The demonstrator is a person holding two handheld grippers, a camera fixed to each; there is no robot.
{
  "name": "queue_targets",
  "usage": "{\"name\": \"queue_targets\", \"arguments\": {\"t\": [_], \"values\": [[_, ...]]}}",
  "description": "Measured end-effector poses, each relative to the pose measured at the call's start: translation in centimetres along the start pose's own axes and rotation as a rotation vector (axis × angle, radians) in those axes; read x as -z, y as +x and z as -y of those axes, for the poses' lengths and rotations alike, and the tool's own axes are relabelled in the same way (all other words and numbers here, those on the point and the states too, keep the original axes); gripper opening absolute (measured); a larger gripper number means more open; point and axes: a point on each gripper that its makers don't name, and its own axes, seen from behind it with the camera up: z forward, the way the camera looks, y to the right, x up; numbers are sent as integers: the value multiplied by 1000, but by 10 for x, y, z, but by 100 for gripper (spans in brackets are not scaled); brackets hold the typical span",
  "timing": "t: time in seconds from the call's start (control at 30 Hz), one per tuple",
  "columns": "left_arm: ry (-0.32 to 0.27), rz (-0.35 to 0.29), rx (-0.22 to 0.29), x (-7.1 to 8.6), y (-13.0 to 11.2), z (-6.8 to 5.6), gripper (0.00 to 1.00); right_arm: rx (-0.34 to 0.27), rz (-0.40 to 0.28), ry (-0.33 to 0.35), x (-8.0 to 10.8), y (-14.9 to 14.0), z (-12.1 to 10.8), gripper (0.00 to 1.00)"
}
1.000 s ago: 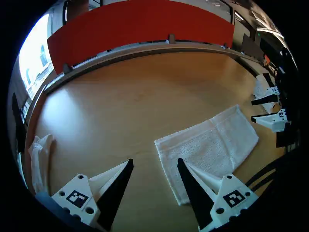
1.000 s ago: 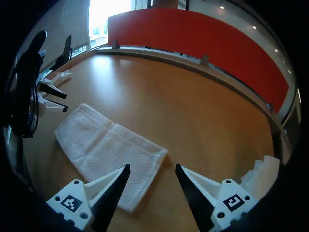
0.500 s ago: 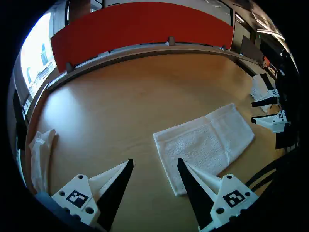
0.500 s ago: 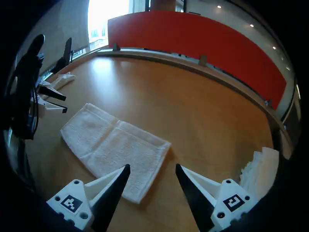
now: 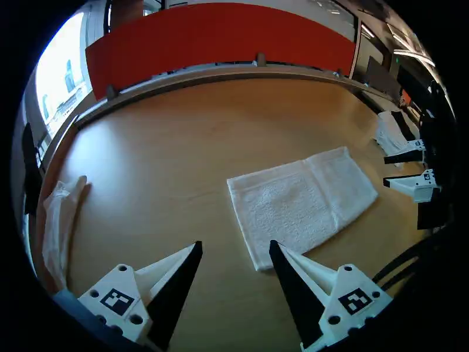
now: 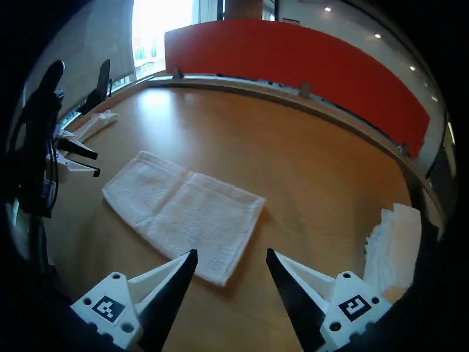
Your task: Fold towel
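no readable text, no legible labels

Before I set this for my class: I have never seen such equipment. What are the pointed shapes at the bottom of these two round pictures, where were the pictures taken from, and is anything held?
There is no robot: a person holds a two-finger gripper in each hand, and a wide-angle camera rides on each, looking forward along its fingers. The pointed shapes are those fingers. One picture comes from the left gripper, the other from the right gripper; each also shows the other gripper off to one side. Both are open and hold nothing. On the wooden table lies a white towel, folded and flat. More white cloth lies by the table's edge, and a red panel runs along the far side.
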Motion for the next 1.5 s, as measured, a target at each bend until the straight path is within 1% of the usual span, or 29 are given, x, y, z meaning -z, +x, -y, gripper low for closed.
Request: {"name": "queue_targets", "arguments": {"t": [0.1,0.3,0.47,0.6,0.87,1.17,1.5], "values": [[-1,5,10,2,-6,-2,84,-4,0,-1,4,-5,2,91],[8,3,16,4,-10,-1,85,-8,3,5,6,-9,4,91],[18,-1,18,9,-12,2,84,6,2,15,7,-9,6,91],[30,-7,35,14,-14,5,84,20,3,23,6,-9,7,91],[61,-15,84,32,-30,16,85,47,7,50,3,-9,10,91],[94,-18,149,53,-51,23,84,93,16,89,-4,-9,18,91],[117,-21,185,70,-64,28,84,133,31,116,-12,-10,22,91]]}}
